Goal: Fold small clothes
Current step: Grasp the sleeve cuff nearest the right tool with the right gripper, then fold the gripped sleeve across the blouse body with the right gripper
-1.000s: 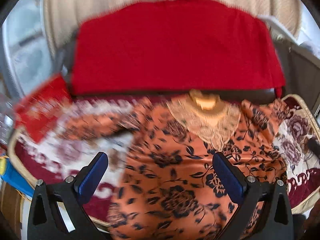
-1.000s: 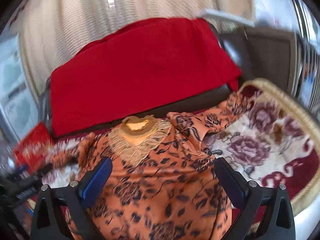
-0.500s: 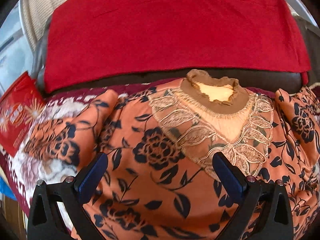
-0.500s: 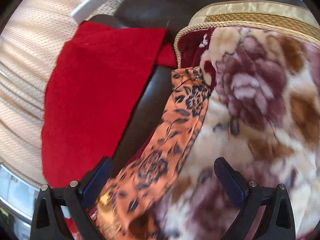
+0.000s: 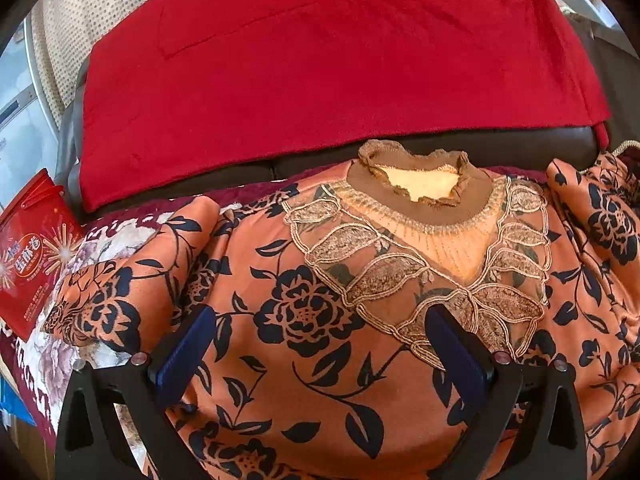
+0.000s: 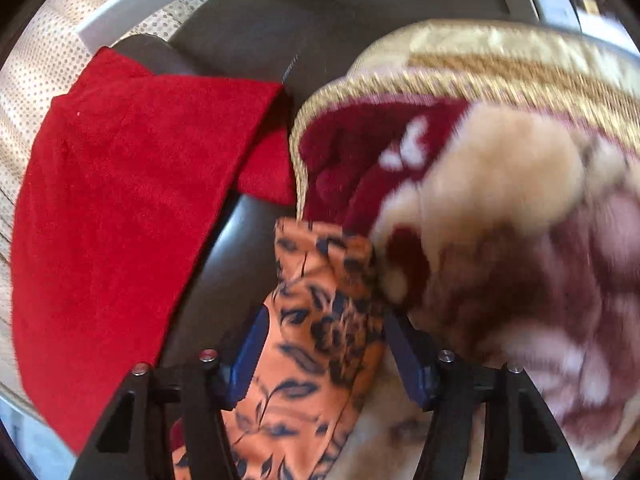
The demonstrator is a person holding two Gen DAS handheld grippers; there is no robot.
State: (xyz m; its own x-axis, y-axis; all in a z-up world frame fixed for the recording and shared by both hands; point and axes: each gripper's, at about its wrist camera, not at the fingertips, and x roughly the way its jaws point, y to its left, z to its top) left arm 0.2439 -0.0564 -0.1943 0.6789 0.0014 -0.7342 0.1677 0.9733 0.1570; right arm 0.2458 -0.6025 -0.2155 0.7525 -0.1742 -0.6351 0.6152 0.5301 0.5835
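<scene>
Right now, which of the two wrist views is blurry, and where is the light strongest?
Left wrist view: sharp, orange floral top crisp, sunlight brightest on the red cloth, fisheye bending the edges. Right wrist view: motion blur smears the floral blanket; the sleeve between the right gripper's closing jaws is somewhat clearer.

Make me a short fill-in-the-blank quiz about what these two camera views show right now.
1. The orange floral top has a lace-trimmed ____ collar.
2. Behind the top, a plain ____ cloth drapes over the sofa back.
3. The right gripper, jaws just closing, has the top's ____ between them.
4. The left gripper is ____.

Missing words: brown; red; sleeve; open
</scene>
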